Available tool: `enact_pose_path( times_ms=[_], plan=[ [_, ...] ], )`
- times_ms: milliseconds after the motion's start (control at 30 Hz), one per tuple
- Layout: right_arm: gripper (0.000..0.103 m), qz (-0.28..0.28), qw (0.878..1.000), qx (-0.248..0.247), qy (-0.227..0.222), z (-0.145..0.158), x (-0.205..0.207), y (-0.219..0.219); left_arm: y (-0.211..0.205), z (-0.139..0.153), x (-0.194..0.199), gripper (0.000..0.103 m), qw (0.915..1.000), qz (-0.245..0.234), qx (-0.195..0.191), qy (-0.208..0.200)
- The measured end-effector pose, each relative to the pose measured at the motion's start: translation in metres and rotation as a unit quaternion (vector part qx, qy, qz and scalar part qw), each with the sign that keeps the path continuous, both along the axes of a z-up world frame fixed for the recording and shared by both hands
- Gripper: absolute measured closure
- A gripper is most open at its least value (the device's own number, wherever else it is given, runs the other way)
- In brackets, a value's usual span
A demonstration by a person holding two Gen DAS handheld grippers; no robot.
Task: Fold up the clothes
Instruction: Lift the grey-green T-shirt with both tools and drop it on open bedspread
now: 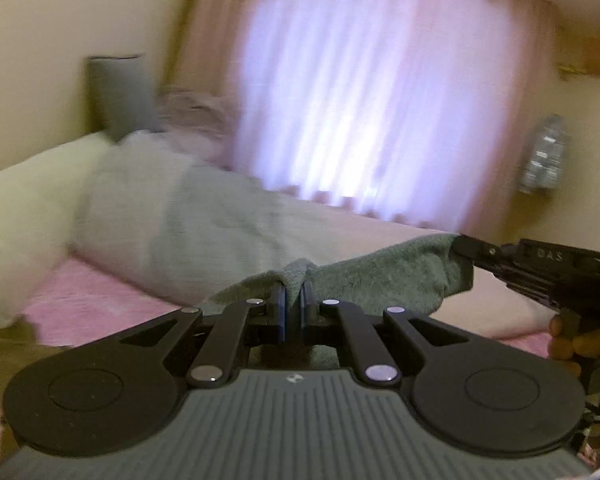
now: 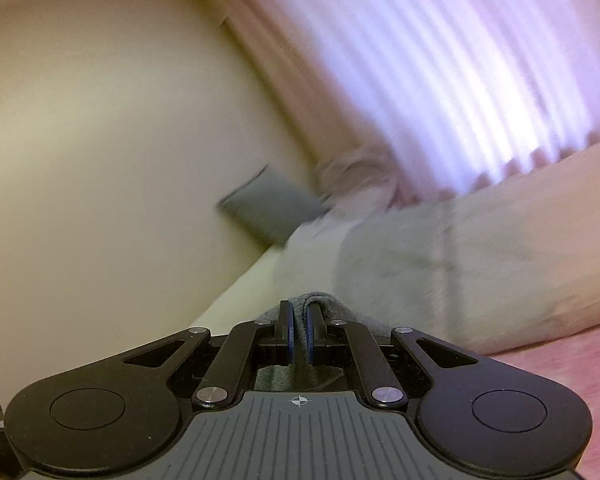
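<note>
A grey-green fleecy garment (image 1: 384, 276) is stretched in the air between my two grippers, above a pink bed. My left gripper (image 1: 293, 292) is shut on one bunched edge of it. The right gripper (image 1: 466, 250) shows at the right of the left wrist view, its tips pinching the other end, with a hand (image 1: 570, 342) under it. In the right wrist view my right gripper (image 2: 299, 312) is shut on a fold of the same grey cloth (image 2: 320, 306). Most of the garment hangs below, out of sight.
A pink bedspread (image 1: 100, 300) lies below, with a grey-and-cream pillow (image 1: 172, 224) and a white pillow (image 1: 24, 232) behind. A grey cushion (image 1: 120, 94) leans on the wall, beside bright pink curtains (image 1: 372, 100). A plastic bottle (image 1: 544, 154) stands at the right.
</note>
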State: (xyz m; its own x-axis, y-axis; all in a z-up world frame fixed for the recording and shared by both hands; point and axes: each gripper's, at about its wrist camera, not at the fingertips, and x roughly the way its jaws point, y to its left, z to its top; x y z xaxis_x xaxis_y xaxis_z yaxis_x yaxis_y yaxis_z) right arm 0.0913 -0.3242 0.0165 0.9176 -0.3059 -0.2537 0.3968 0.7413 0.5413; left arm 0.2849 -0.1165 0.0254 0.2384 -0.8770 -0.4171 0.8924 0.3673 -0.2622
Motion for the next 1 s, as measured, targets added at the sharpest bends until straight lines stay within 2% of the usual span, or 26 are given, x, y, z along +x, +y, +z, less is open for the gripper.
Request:
enact_pose_path(
  times_ms=[67, 233, 333, 367, 400, 433, 467, 500, 567, 767, 867, 1000],
  plan=[
    [0.099, -0.024, 0.999, -0.008, 0.019, 0.007, -0.036, -0.008, -0.019, 0.004, -0.037, 0.099, 0.9994, -0.033, -0.009, 0.001],
    [0.098, -0.083, 0.994, -0.028, 0.068, 0.026, -0.127, -0.029, -0.063, 0.008, -0.121, 0.098, 0.9917, -0.117, -0.037, 0.039],
    [0.098, -0.118, 0.987, -0.04, 0.097, 0.037, -0.181, -0.041, -0.102, 0.001, -0.155, 0.09, 0.9924, -0.11, -0.02, 0.053],
    [0.087, -0.13, 0.985, -0.044, 0.107, 0.04, -0.199, -0.045, -0.112, 0.001, -0.165, 0.087, 0.9944, -0.095, -0.002, 0.046],
    [0.055, -0.142, 0.982, -0.048, 0.116, 0.044, -0.217, -0.049, -0.125, -0.004, -0.176, 0.086, 0.9961, -0.078, 0.025, 0.033],
    [0.036, -0.153, 0.979, -0.052, 0.126, 0.048, -0.235, -0.053, -0.132, -0.008, -0.19, 0.082, 0.9962, -0.073, 0.044, 0.017],
    [0.022, -0.165, 0.975, -0.055, 0.135, 0.051, -0.253, -0.057, -0.138, -0.012, -0.203, 0.08, 0.9956, -0.069, 0.063, 0.0],
    [0.022, -0.171, 0.973, -0.047, 0.149, 0.043, -0.264, -0.055, -0.145, -0.016, -0.217, 0.079, 0.9944, -0.065, 0.082, -0.016],
    [0.022, -0.183, 0.966, -0.029, 0.178, 0.027, -0.286, -0.051, -0.152, -0.024, -0.236, 0.078, 0.9904, -0.079, 0.111, -0.025],
    [0.022, -0.218, 0.94, 0.026, 0.261, -0.022, -0.351, -0.039, -0.136, -0.065, -0.276, 0.078, 0.9709, -0.137, 0.197, 0.0],
    [0.022, -0.231, 0.924, 0.057, 0.301, -0.048, -0.378, -0.009, -0.115, -0.093, -0.292, 0.078, 0.9577, -0.167, 0.235, 0.003],
    [0.022, -0.246, 0.905, 0.11, 0.331, -0.075, -0.403, 0.037, -0.089, -0.106, -0.311, 0.078, 0.9429, -0.204, 0.263, -0.007]
  ],
)
